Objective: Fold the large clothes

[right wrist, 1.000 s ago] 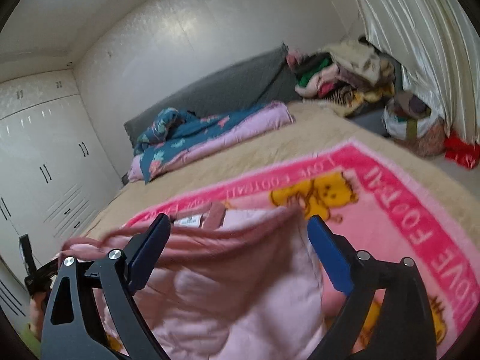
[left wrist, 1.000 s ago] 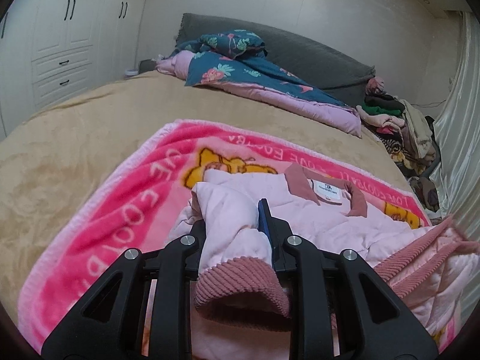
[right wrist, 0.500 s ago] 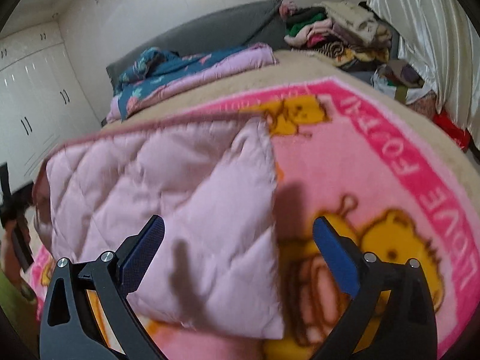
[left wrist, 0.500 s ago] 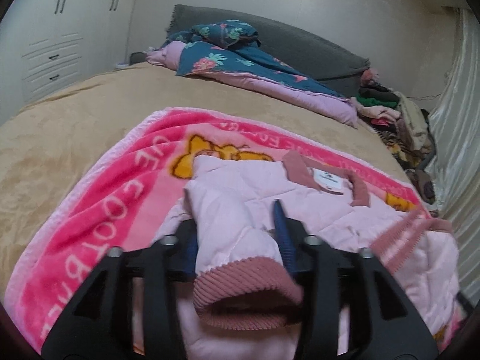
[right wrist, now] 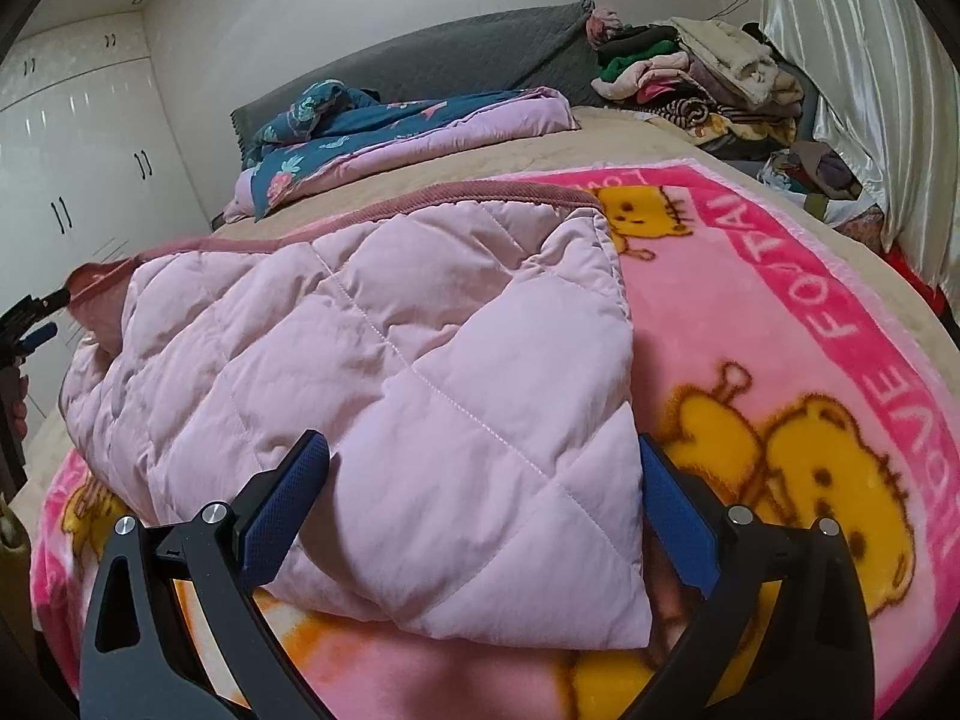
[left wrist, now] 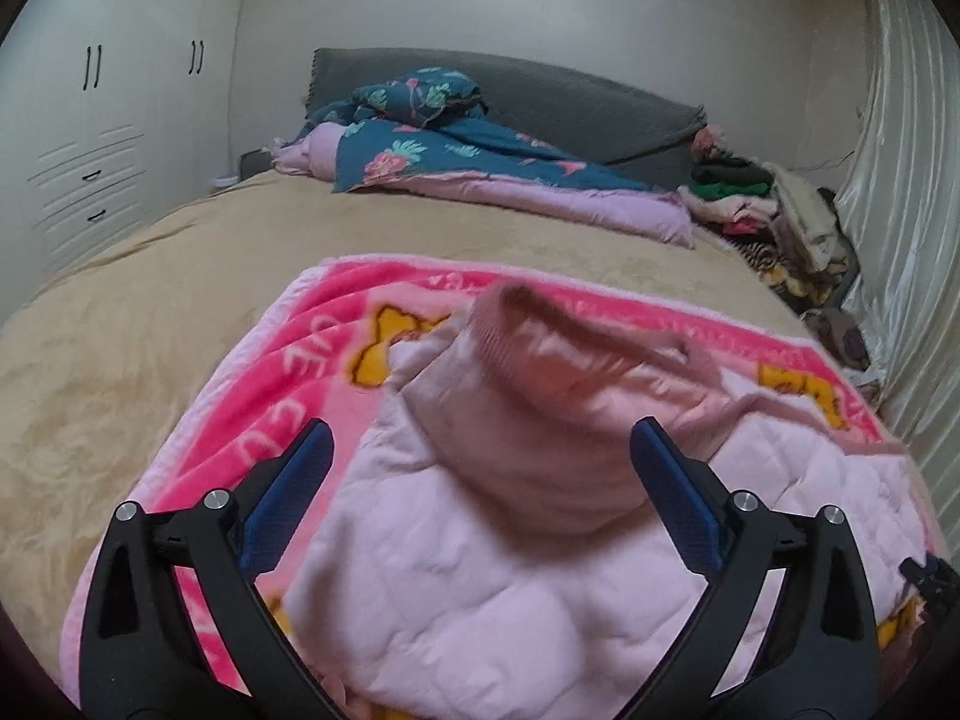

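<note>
Once the left gripper (left wrist: pixel 480 468) has just spread its fingers off the sleeve cuff (left wrist: pixel 510 324), with the right gripper (right wrist: pixel 483 483) fingers apart too, flatten the pink quilted jacket (right wrist: pixel 384 360) on the pink blanket (right wrist: pixel 840 324).

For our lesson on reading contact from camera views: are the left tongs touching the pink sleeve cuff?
Apart. The left wrist view shows the left tongs, whose jaws have just been opening, spread wide, with the sleeve cuff lying beyond both pads on the pink jacket.
</note>
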{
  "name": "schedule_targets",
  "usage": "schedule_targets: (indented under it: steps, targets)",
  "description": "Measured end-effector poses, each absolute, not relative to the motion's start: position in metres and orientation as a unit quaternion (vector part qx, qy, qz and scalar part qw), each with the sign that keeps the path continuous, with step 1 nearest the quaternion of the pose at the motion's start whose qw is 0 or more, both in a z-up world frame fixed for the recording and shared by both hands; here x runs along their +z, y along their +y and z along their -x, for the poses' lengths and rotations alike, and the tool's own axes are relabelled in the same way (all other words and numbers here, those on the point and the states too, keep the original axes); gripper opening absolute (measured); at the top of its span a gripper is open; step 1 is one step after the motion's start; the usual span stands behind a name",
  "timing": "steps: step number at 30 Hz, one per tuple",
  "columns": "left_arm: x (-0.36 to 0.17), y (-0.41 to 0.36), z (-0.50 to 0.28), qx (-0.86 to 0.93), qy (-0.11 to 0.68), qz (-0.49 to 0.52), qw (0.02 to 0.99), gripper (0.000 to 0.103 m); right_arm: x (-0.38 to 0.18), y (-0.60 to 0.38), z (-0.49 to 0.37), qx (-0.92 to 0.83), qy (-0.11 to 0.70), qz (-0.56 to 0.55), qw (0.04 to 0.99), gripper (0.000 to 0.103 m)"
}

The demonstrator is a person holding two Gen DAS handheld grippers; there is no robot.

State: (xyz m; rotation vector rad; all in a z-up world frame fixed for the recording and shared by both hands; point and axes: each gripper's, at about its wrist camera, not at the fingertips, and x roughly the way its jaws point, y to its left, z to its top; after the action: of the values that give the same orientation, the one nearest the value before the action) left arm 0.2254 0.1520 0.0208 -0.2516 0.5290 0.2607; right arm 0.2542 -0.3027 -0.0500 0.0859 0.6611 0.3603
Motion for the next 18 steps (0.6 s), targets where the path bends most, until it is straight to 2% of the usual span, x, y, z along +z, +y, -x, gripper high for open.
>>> schedule_targets:
  steps: [4,10,11,13,15,16,17,18]
  targets:
    - [0.005,0.163,-0.223,0.141,0.281,0.121,0.942,0.093,-0.052,-0.302,-0.25,0.175,0.321,-0.032,0.93,0.099]
    - [-0.028,0.188,-0.212,0.136,0.316,0.174,0.923,0.093,-0.052,-0.297,-0.253,0.172,0.315,-0.014,0.933,0.096]
    - [-0.035,0.192,-0.211,0.132,0.324,0.185,0.918,0.093,-0.051,-0.294,-0.253,0.17,0.308,-0.003,0.936,0.091]
    - [-0.055,0.201,-0.211,0.113,0.352,0.209,0.905,0.093,-0.048,-0.287,-0.254,0.164,0.301,0.019,0.939,0.055]
    - [-0.069,0.205,-0.214,0.101,0.368,0.222,0.897,0.093,-0.043,-0.281,-0.258,0.159,0.293,0.031,0.942,0.037]
    - [-0.075,0.206,-0.216,0.09,0.37,0.236,0.894,0.088,-0.04,-0.278,-0.261,0.157,0.289,0.034,0.944,0.03]
    - [-0.078,0.207,-0.219,0.079,0.369,0.248,0.892,0.064,-0.034,-0.275,-0.266,0.153,0.278,0.034,0.948,0.028]
    - [-0.078,0.206,-0.221,0.066,0.364,0.258,0.892,0.054,-0.029,-0.273,-0.27,0.15,0.272,0.032,0.95,0.026]
